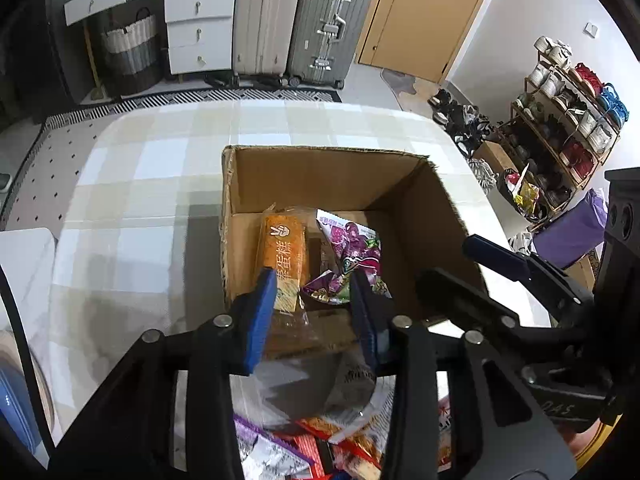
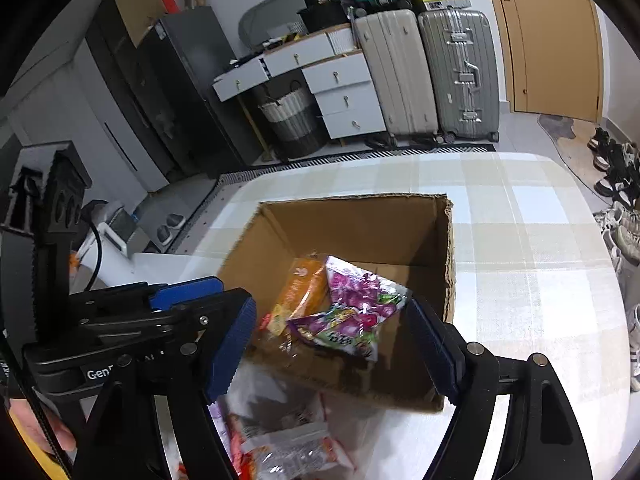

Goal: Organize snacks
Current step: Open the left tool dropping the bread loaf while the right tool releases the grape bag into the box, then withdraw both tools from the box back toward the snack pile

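Note:
An open cardboard box (image 1: 332,168) (image 2: 360,220) stands on the checked tablecloth. Inside lie an orange cake packet (image 1: 282,256) (image 2: 300,292) and a purple candy bag (image 1: 352,252) (image 2: 360,312). My left gripper (image 1: 316,316) is open and empty, just over the box's near wall. My right gripper (image 2: 332,344) is open and empty, also above the near wall; it shows in the left wrist view (image 1: 520,280) to the right of the box. A pile of loose snack packets (image 1: 312,440) (image 2: 280,440) lies on the table in front of the box, below both grippers.
The table (image 1: 140,200) (image 2: 540,280) has rounded corners. A white object (image 1: 24,264) sits at its left edge. Beyond are white drawers (image 1: 200,28), suitcases (image 2: 432,72), a laundry basket (image 1: 132,52), a shoe rack (image 1: 568,128) and a door (image 2: 552,40).

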Available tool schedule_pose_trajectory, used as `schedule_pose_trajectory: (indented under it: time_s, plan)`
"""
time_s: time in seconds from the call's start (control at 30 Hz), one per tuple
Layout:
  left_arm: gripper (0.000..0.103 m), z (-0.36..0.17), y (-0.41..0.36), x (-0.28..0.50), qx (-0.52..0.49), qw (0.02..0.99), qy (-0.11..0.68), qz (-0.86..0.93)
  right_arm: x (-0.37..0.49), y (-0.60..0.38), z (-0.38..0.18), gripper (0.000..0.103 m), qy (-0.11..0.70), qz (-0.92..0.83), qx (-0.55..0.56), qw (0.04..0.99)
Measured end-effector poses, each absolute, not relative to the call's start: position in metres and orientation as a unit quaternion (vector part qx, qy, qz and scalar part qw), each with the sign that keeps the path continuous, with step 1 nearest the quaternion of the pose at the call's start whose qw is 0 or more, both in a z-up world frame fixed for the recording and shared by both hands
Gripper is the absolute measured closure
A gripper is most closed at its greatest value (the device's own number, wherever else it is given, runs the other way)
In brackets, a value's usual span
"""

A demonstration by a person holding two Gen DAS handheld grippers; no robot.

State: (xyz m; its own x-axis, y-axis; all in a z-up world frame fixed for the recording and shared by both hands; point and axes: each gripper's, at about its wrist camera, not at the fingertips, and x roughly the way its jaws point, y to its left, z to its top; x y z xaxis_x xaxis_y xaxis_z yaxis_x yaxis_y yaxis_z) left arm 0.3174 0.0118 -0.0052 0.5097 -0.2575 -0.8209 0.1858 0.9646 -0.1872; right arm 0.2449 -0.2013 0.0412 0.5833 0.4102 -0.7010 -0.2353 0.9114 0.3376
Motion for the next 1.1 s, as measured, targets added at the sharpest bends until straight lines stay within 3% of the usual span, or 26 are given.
schedule_pose_trajectory:
  time_s: [0.47, 0.9, 1.03, 1.1]
  plan:
    - [0.062, 0.073, 0.002, 0.212, -0.041, 0.89, 0.431, -0.14, 0.16, -0.205, 0.111, 0.024, 0.358, 0.182, 0.089, 0.911]
    - [0.03, 0.134, 0.009, 0.086, -0.049, 0.917, 0.376, -0.123, 0.056, -0.208, 0.158, 0.018, 0.304, 0.201, 0.094, 0.927]
    - [0.025, 0.15, 0.009, 0.035, -0.039, 0.934, 0.336, -0.113, 0.021, -0.211, 0.165, 0.016, 0.283, 0.21, 0.099, 0.931]
    - [0.022, 0.156, 0.01, 0.012, -0.033, 0.942, 0.316, -0.102, 0.006, -0.209, 0.166, 0.01, 0.274, 0.211, 0.095, 0.933]
